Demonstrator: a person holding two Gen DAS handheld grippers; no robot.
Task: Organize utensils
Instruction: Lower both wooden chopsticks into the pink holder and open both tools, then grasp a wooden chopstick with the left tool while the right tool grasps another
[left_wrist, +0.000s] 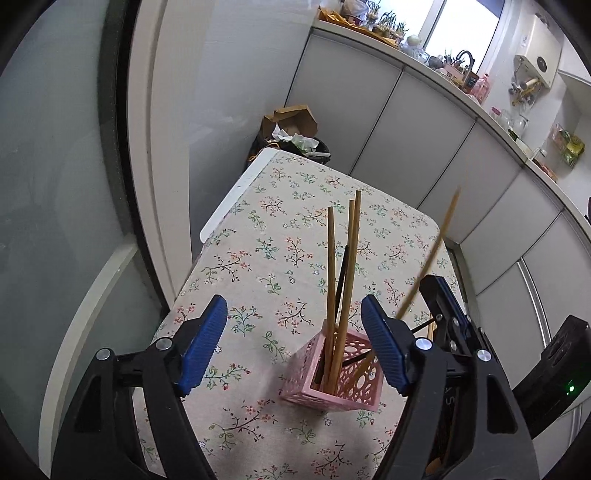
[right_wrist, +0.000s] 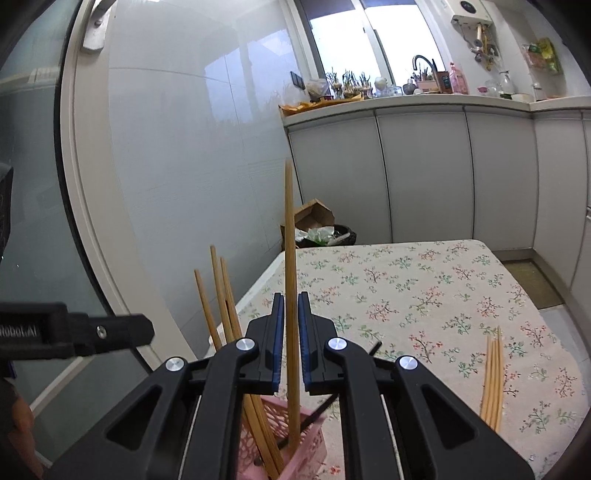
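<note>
A pink perforated holder (left_wrist: 334, 373) stands on the floral table and holds three wooden chopsticks (left_wrist: 347, 280) and a black one. My left gripper (left_wrist: 295, 345) is open and empty, with the holder just ahead between its fingers. My right gripper (right_wrist: 291, 339) has its jaws close around a wooden chopstick (right_wrist: 290, 280) whose lower end stands in the holder (right_wrist: 306, 448); a small gap shows on each side. That chopstick shows blurred in the left wrist view (left_wrist: 436, 251). Several more wooden chopsticks (right_wrist: 493, 380) lie on the table to the right.
The table with a floral cloth (right_wrist: 424, 295) stands beside a glass door (right_wrist: 44, 221) on the left. A bin with cardboard and rubbish (right_wrist: 321, 229) stands beyond the far edge. White cabinets and a cluttered counter (right_wrist: 443, 147) run along the back and right.
</note>
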